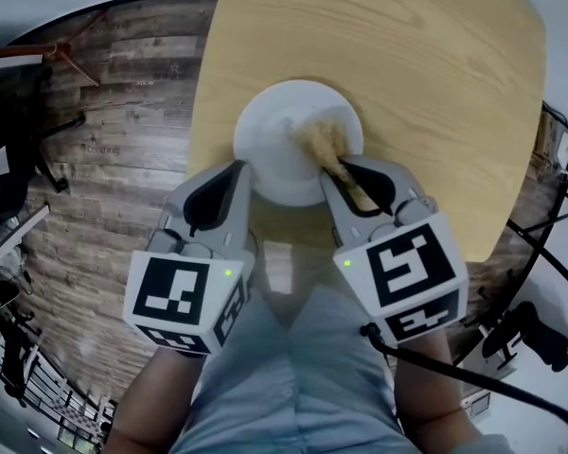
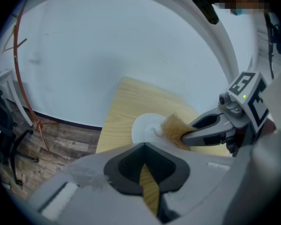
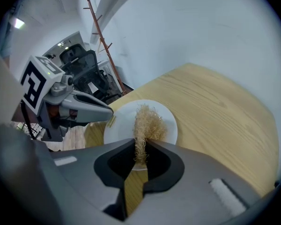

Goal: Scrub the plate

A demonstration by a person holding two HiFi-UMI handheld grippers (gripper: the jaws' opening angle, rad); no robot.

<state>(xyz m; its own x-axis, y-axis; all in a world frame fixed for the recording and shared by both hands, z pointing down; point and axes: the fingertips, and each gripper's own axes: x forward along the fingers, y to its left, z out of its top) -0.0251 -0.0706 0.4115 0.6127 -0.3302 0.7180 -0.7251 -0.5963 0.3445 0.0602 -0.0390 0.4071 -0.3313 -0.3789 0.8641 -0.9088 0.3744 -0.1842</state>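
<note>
A white plate (image 1: pixel 275 135) sits near the front edge of a light wooden table (image 1: pixel 426 64). A tan fibrous scrubber (image 1: pixel 324 138) lies on the plate's right half, and my right gripper (image 1: pixel 339 165) is shut on its near end. In the right gripper view the scrubber (image 3: pixel 147 121) trails from between the jaws onto the plate (image 3: pixel 166 118). My left gripper (image 1: pixel 243 168) is shut, its tip against the plate's left rim. The left gripper view shows the plate (image 2: pixel 145 125) just beyond the closed jaws and the scrubber (image 2: pixel 172 125) in the right gripper (image 2: pixel 187 134).
The table's front edge runs just below the plate, with dark plank flooring (image 1: pixel 114 140) to the left. A person's legs in grey trousers (image 1: pixel 293 367) are below the grippers. A coat stand (image 3: pixel 105 50) and an office chair (image 3: pixel 82 64) stand by the white wall.
</note>
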